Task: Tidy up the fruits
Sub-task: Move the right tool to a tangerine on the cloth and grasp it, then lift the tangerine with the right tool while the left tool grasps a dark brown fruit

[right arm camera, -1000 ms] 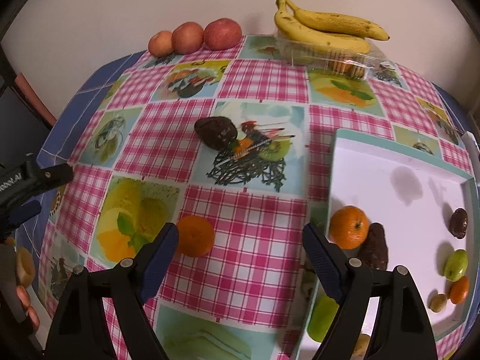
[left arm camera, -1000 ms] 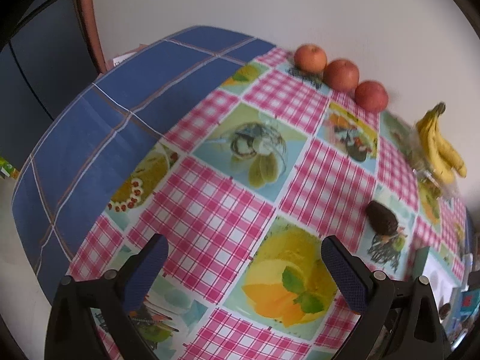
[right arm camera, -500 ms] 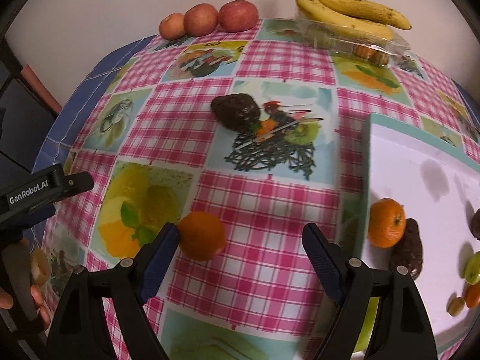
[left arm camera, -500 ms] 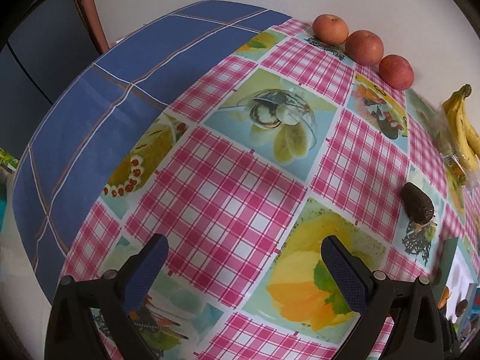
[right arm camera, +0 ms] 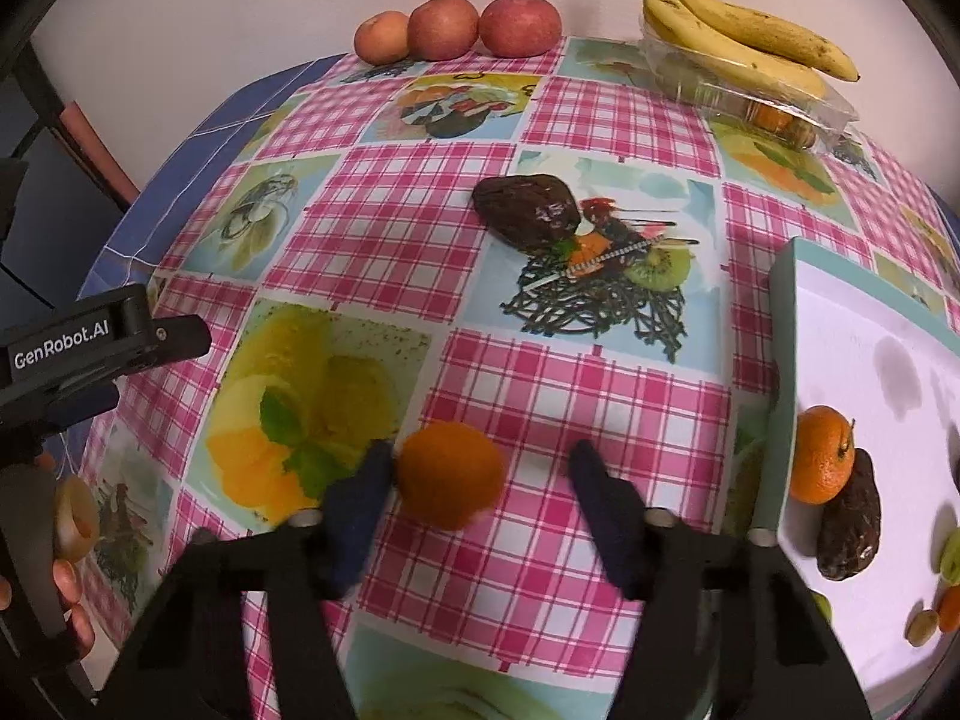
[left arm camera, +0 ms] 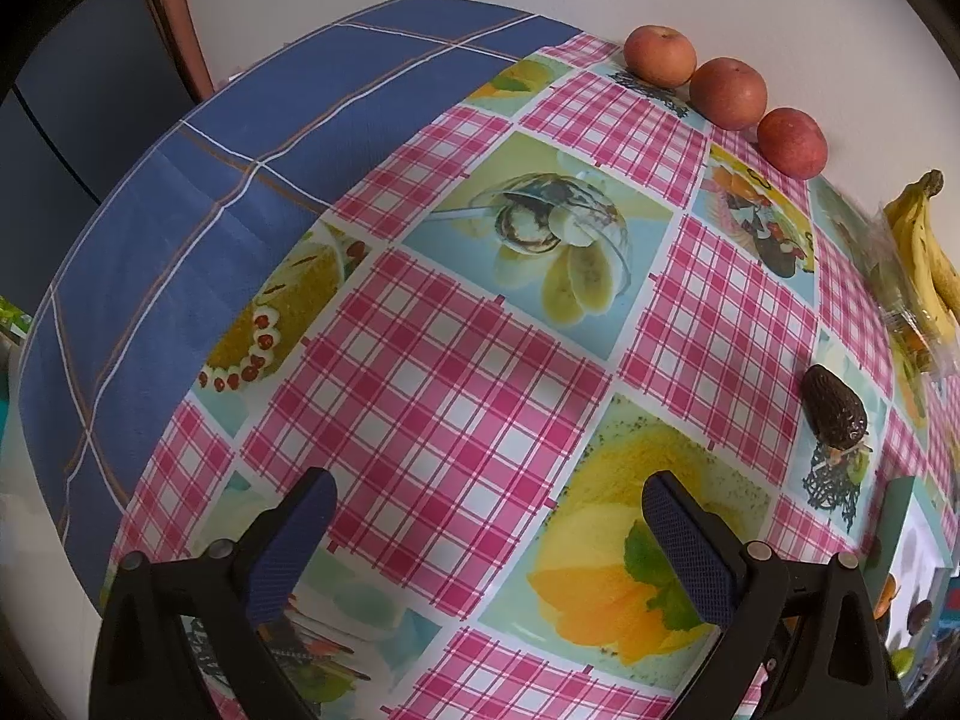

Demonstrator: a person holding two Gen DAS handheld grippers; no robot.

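- Behind the table (right arm camera: 600, 120) stands a plain pale wall; the table wears a pink checked cloth printed with fruit and dessert pictures, laid over a blue cloth (left arm camera: 198, 228) that shows at the left side.
- Three apples (right arm camera: 444, 27) sit in a row at the far edge against the wall, touching one another.
- To their right a bunch of bananas (right arm camera: 738, 42) lies on top of a clear plastic box (right arm camera: 774, 102).
- A dark avocado (right arm camera: 528, 210) lies alone near the middle of the table.
- The right gripper (right arm camera: 480, 474) is open, low over the cloth, with a loose orange (right arm camera: 450, 474) between its fingers; the left finger is at the orange's side, the right one stands apart from it. These fingers look blurred.
- A white tray (right arm camera: 780, 360) with a pale green rim lies at the right, holding a second orange (right arm camera: 819, 453) that touches another dark avocado (right arm camera: 849, 522), plus a few small fruits at the frame edge, too cut off to name.
- The left gripper (left arm camera: 486, 516) is wide open and empty above the checked cloth, well apart from the loose orange.
- A hand (right arm camera: 66, 570) holds that gripper's handle at the left edge.
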